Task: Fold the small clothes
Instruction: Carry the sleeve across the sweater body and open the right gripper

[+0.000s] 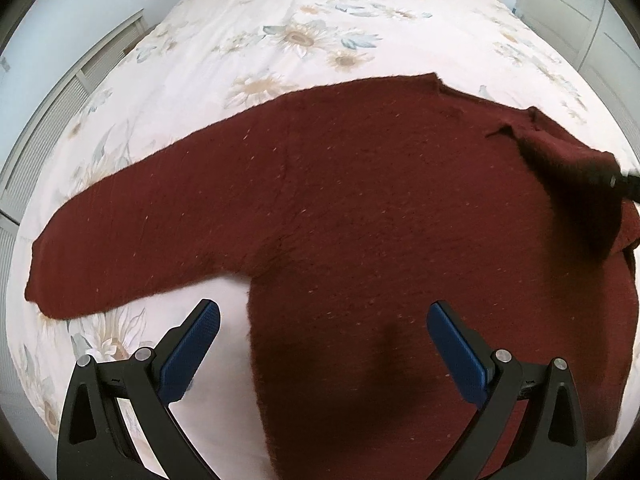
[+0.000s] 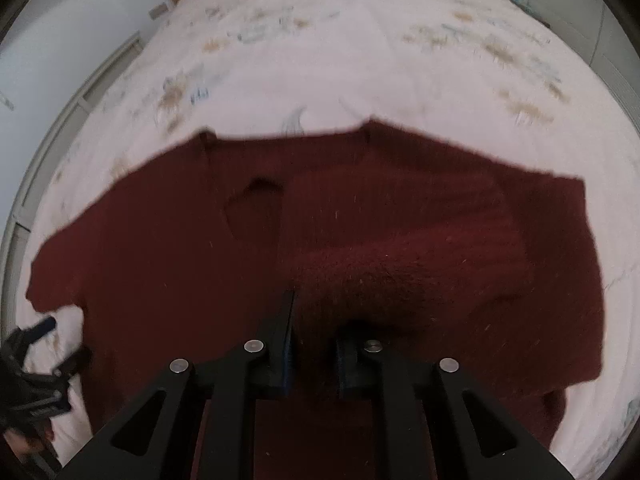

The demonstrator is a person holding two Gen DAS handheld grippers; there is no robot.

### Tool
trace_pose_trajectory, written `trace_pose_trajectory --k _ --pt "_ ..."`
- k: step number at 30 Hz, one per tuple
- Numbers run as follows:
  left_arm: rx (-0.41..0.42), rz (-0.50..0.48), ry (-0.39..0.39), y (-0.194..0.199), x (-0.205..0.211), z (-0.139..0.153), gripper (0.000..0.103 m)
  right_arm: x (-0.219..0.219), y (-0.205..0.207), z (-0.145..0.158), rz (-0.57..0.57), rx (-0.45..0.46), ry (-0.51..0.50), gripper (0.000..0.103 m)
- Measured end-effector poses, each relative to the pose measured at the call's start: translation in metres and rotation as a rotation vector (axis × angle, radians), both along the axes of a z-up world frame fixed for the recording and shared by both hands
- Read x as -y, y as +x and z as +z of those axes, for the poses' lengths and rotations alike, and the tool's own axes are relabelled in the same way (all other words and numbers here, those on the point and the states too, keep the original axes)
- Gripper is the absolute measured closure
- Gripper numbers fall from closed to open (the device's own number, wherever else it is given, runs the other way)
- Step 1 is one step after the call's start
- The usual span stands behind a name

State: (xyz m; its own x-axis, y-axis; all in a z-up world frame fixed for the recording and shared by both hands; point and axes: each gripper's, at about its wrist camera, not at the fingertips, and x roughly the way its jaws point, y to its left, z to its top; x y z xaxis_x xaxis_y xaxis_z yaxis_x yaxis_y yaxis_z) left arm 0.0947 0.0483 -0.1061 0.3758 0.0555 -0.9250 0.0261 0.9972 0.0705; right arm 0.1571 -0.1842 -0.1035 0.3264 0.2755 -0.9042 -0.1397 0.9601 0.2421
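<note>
Across the near half of the white bedspread printed with pale sunflowers [image 1: 304,36] lies a dark red knitted sweater [image 1: 360,208], its one sleeve stretched flat toward the bed's left edge. Above the sweater's hem, the left gripper [image 1: 323,330] hangs with its blue-padded fingers [image 1: 192,354] spread wide, holding nothing. By the bed's right edge, the right gripper [image 2: 314,334] has its fingers closed on a bunched fold of the sweater's other sleeve (blurred in the right wrist view), lifted over the body.
</note>
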Motion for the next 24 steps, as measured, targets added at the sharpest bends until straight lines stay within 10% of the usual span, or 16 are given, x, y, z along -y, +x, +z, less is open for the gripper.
trace_pose_trajectory --k 7,14,24 --pt "-0.013 -0.005 -0.019 0.0 0.001 -0.002 0.001 -0.009 -0.004 -0.014 0.038 -0.018 -0.075 0.07" --pt "-0.001 -0.042 -0.028 0.004 0.016 0.004 0.001 -0.008 -0.012 -0.001 0.083 -0.001 -0.191 0.024" --pt "-0.012 -0.106 -0.045 0.014 0.039 0.006 0.001 0.051 -0.047 0.011 0.019 -0.002 -0.167 0.019"
